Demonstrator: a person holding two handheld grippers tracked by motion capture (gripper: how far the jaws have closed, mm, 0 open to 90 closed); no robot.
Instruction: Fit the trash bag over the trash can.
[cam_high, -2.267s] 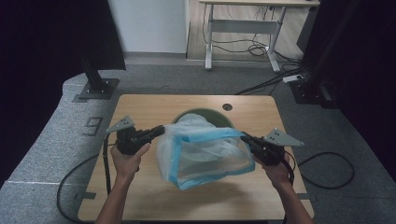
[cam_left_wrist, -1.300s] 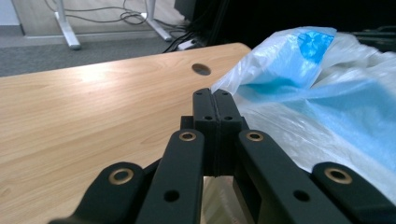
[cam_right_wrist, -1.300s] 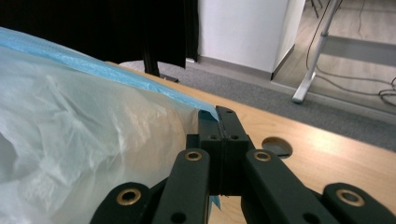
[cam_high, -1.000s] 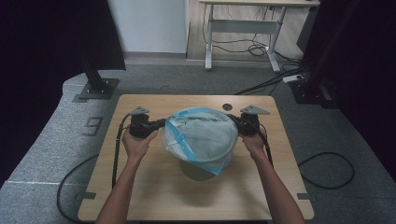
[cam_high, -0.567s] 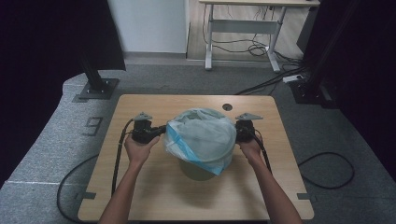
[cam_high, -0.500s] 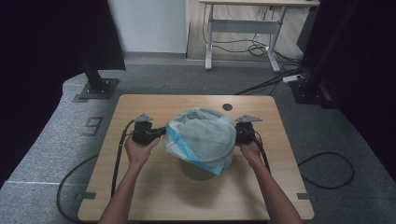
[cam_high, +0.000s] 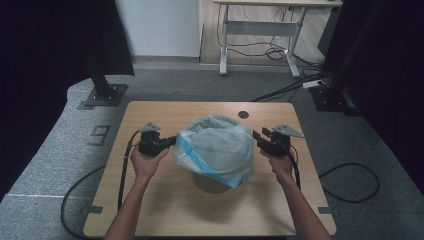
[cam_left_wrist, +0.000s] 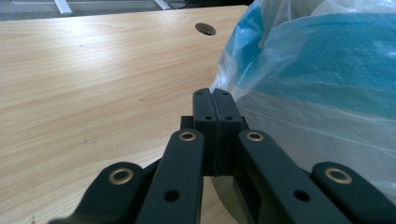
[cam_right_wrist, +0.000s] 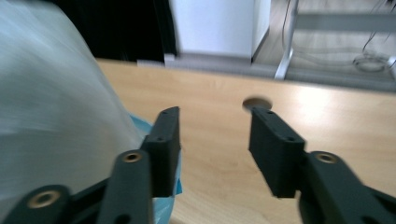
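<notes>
high view: even overhead light, dark surround, soft shadow under bag (cam_high: 215, 150) | left gripper view: sharp at jaws, glare on table (cam_left_wrist: 93, 70) ahead-left | right gripper view: motion blur, bag left of jaws smeared

One bag (cam_high: 215, 150), one bin (cam_high: 212, 182), two grippers (cam_high: 172, 141) (cam_high: 260, 138).

My left gripper (cam_high: 172, 141) is clamped on the blue-edged rim of the plastic bag (cam_high: 216, 150), which is draped over the grey-green bin (cam_high: 212, 181) between my two hands. My right gripper (cam_high: 258, 137) sits just off the bag's other side; its jaws have just been opening, apart with nothing between them. A round hole (cam_high: 243, 114) lies beyond them in the wooden table (cam_high: 165, 210).
</notes>
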